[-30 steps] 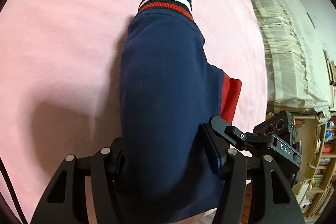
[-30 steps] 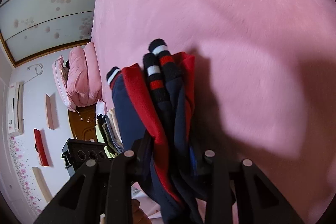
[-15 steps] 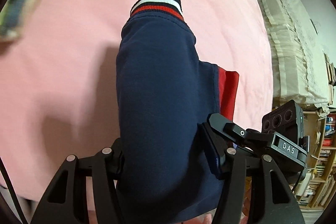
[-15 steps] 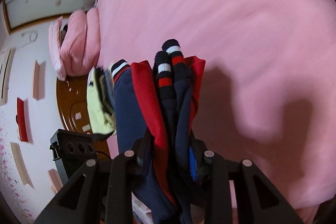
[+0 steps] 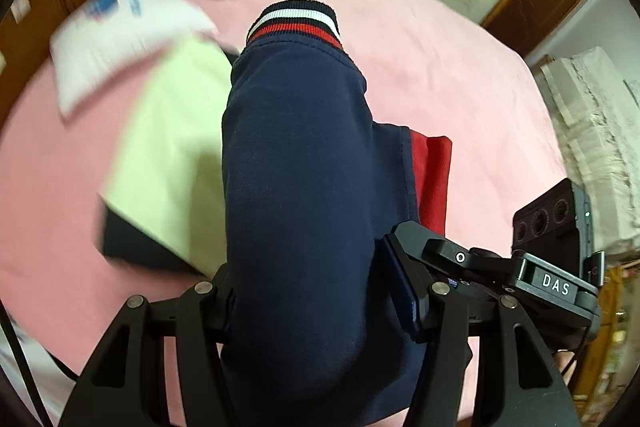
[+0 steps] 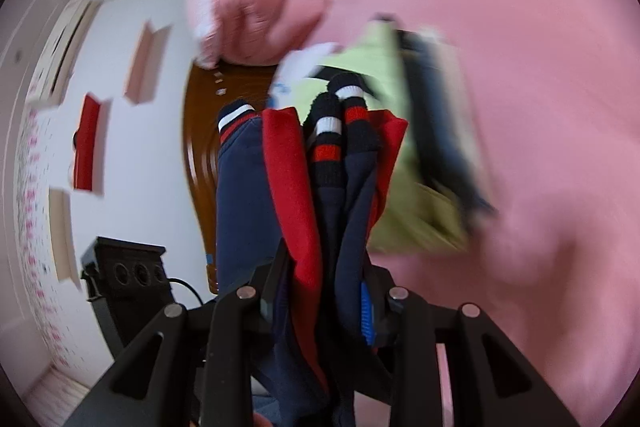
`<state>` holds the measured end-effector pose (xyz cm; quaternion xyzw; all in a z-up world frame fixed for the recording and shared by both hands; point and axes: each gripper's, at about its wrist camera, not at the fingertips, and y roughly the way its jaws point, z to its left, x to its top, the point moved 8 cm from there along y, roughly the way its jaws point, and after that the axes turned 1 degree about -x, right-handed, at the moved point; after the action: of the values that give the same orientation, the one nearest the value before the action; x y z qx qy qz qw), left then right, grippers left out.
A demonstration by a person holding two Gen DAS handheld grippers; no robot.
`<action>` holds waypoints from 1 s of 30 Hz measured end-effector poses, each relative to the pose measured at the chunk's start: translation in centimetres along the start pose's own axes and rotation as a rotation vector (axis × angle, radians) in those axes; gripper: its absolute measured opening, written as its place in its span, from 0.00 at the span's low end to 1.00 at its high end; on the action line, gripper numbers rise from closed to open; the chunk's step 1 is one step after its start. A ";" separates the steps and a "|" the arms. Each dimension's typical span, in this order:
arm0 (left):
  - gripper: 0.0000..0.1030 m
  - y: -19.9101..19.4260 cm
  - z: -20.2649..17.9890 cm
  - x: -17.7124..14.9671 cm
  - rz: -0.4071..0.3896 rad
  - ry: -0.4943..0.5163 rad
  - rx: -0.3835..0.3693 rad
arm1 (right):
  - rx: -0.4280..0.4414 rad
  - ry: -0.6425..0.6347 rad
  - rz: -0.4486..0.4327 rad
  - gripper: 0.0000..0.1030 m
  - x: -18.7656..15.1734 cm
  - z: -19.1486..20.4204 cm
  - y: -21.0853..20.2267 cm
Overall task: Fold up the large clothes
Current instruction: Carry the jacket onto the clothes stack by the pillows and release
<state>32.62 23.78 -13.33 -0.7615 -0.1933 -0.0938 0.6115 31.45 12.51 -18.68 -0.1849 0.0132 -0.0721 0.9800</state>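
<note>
A folded navy jacket (image 5: 300, 187) with a red lining (image 5: 434, 183) and striped navy, white and red cuffs (image 5: 296, 21) is held up over a pink bed cover (image 5: 440, 75). My left gripper (image 5: 316, 291) is shut on the folded bundle. My right gripper (image 6: 324, 291) is shut on the same jacket (image 6: 352, 203), with its red lining (image 6: 292, 171) and striped cuffs (image 6: 326, 131) bunched between the fingers. The other gripper's body shows at the side of each view (image 5: 552, 247) (image 6: 124, 279).
A stack of folded clothes, pale green (image 5: 176, 155) over dark and white pieces (image 5: 116, 35), lies on the bed beyond the jacket; it also shows in the right wrist view (image 6: 420, 131). Pink pillows (image 6: 260, 11) and a wooden headboard (image 6: 204, 147) are at the bed's end.
Both grippers have carried the folded jacket across the bed toward the pillows. The stack of folded clothes has come into view beside and under the jacket.
</note>
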 end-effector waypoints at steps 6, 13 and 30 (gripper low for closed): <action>0.57 2.2 4.3 6.0 -0.122 0.090 0.042 | 0.033 -0.117 -0.067 0.27 5.3 3.6 7.0; 0.60 16.0 10.1 2.2 -0.081 0.180 0.055 | -0.211 -0.117 -0.039 0.28 7.2 -9.3 15.2; 0.99 12.6 8.8 -6.4 -0.356 0.092 0.412 | -0.133 -0.228 -0.079 0.42 2.3 -10.7 8.1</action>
<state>31.11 28.89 -29.08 -0.5699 -0.3110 -0.1932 0.7356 34.26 15.80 -31.55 -0.2569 -0.1008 -0.0881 0.9571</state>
